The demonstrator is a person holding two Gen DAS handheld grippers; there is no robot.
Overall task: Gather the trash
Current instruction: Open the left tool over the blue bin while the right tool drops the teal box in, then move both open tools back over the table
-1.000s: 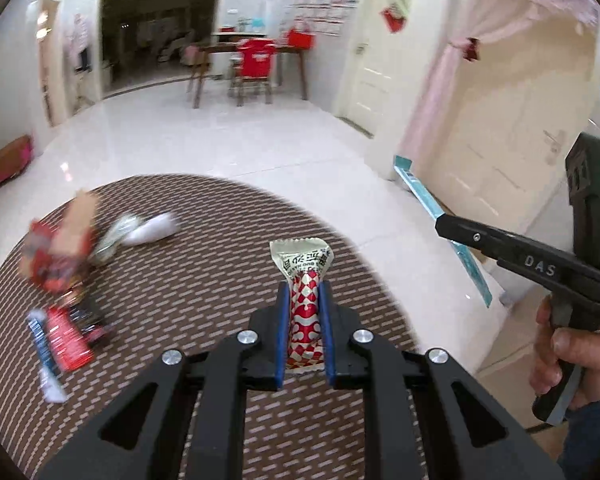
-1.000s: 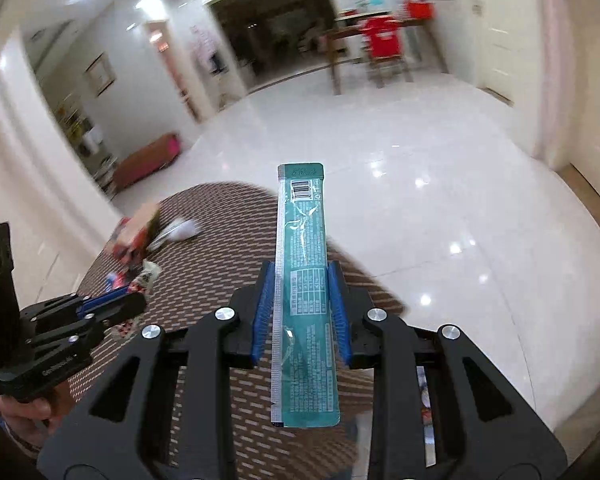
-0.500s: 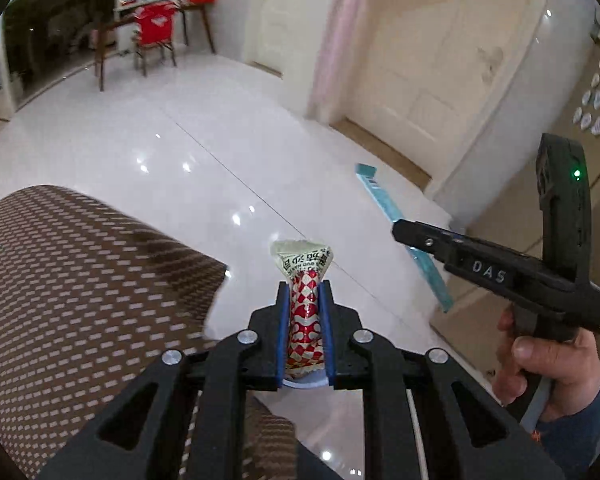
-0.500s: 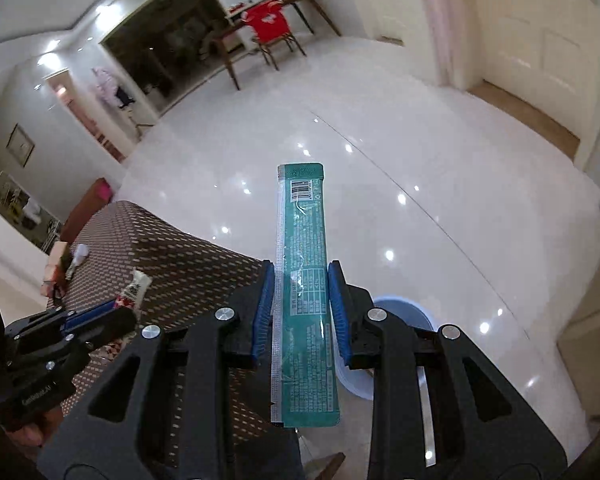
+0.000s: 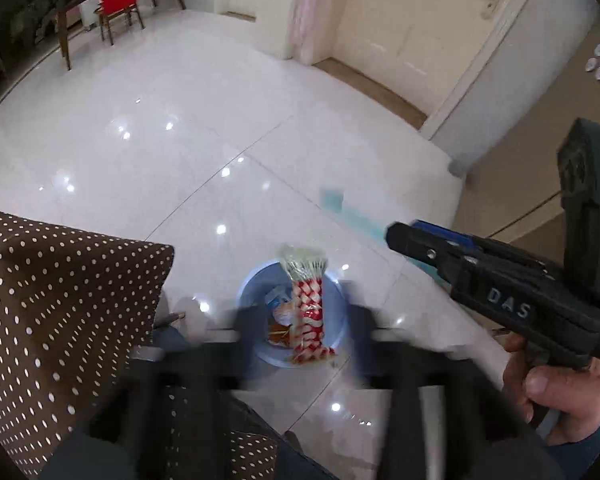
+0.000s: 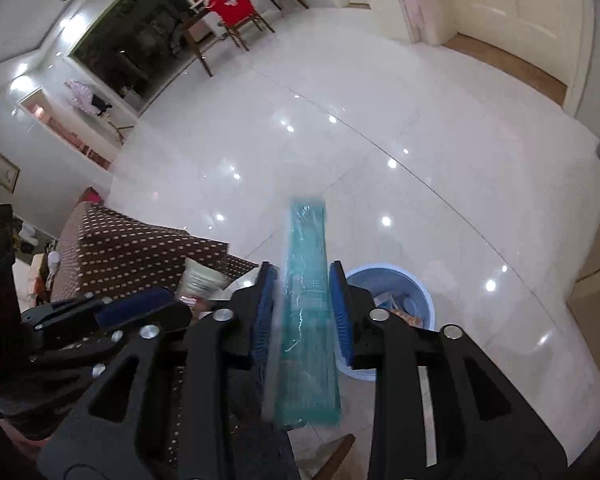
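Left wrist view: my left gripper (image 5: 300, 332) is opening, the red-and-white crinkly snack wrapper (image 5: 309, 308) loose between its jaws above the round pale-blue plastic bin (image 5: 248, 292), which already holds wrappers. My right gripper (image 6: 302, 312) is opening too, the long teal foil packet (image 6: 306, 312) free between its jaws beside the bin. More litter waits on the brown dotted tablecloth (image 6: 120, 248).

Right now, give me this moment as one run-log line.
left gripper: opening, red wrapper loose over bin | right gripper: opening, teal wrapper between jaws, untouched | bin: holds trash

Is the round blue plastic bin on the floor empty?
No, the round blue plastic bin already holds crumpled wrappers.
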